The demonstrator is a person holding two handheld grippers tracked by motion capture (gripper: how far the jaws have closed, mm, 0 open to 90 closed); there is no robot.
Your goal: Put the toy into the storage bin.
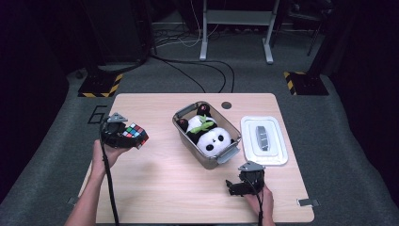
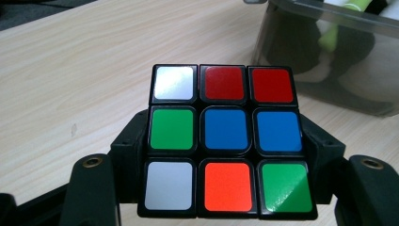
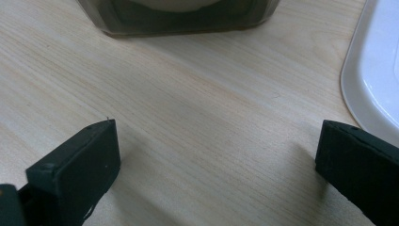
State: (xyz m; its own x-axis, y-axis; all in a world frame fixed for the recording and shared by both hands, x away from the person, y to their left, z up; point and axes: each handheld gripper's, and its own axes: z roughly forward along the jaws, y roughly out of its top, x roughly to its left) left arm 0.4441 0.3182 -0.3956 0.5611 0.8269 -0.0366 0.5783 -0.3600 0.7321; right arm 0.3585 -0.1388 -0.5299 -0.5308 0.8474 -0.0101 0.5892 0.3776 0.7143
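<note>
A colour puzzle cube [image 1: 133, 132] with mixed stickers hangs above the table's left side, and my left gripper [image 1: 123, 133] is shut on it. In the left gripper view the cube [image 2: 226, 141] sits squeezed between both black jaws, its top face showing red, blue, green, white and orange squares. My right gripper [image 1: 237, 186] rests low near the front right of the table, open, with bare wood between its fingertips [image 3: 89, 165]. A clear plastic box [image 1: 188, 139] in the middle holds a plush panda [image 1: 211, 139].
A white lid [image 1: 277, 155] lies flat to the right of the box, close to my right gripper. The box wall [image 2: 329, 70] stands just ahead of the held cube. Bare wood [image 1: 160, 183] spreads between the two hands. The floor beyond has cables and stand legs.
</note>
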